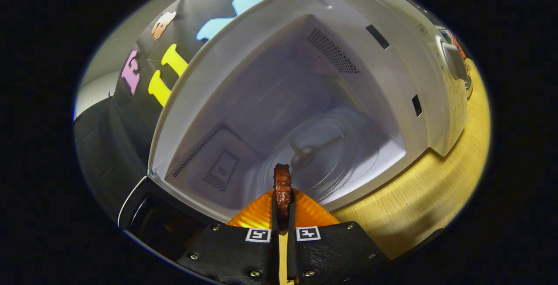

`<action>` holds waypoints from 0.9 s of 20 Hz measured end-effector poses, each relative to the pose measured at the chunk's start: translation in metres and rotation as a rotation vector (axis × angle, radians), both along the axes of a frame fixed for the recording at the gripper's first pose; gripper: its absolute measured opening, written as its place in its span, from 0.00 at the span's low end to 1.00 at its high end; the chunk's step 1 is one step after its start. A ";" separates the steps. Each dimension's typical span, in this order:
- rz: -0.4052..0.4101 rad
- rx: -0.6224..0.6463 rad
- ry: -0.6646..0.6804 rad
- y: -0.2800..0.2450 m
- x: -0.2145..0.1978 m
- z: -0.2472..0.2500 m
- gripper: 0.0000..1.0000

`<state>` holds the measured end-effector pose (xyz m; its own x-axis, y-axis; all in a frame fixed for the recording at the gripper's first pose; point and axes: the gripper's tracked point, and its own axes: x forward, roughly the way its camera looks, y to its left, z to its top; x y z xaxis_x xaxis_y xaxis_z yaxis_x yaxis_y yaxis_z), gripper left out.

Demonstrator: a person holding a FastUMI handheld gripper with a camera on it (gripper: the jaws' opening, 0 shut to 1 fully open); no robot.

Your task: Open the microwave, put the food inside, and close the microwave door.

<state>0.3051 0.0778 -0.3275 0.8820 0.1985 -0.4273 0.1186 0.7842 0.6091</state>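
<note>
The white microwave [440, 84] stands open on a wooden table, its bare cavity facing me. A glass turntable [331, 154] lies on the cavity floor, just beyond the fingers. My gripper [283, 208] is shut on a thin strip of dark reddish-brown food [282, 187] that stands up between the fingers. The food's top end pokes over the cavity's front sill, in front of the turntable. The view is tilted, so the microwave leans to one side.
The dark microwave door [148, 219] hangs open beside the fingers, on the side away from the control panel [455, 65]. The wooden table top [436, 198] runs along the front of the microwave under the panel.
</note>
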 end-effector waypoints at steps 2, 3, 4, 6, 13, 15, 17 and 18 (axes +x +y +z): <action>-0.002 0.009 0.018 0.000 0.002 -0.006 0.07; -0.004 0.014 0.015 0.001 0.004 -0.005 0.09; -0.008 0.012 0.011 0.000 0.005 -0.006 0.09; -0.018 -0.002 0.019 -0.002 0.007 -0.007 0.11; -0.063 -0.207 -0.032 -0.013 0.013 0.010 0.97; -0.061 -0.278 -0.034 -0.014 0.011 0.009 0.97; -0.079 -0.420 -0.047 -0.028 0.011 0.011 0.97; -0.069 -0.471 -0.065 -0.028 0.012 0.016 0.97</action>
<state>0.3175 0.0497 -0.3120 0.9141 -0.0634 -0.4006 0.1537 0.9682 0.1975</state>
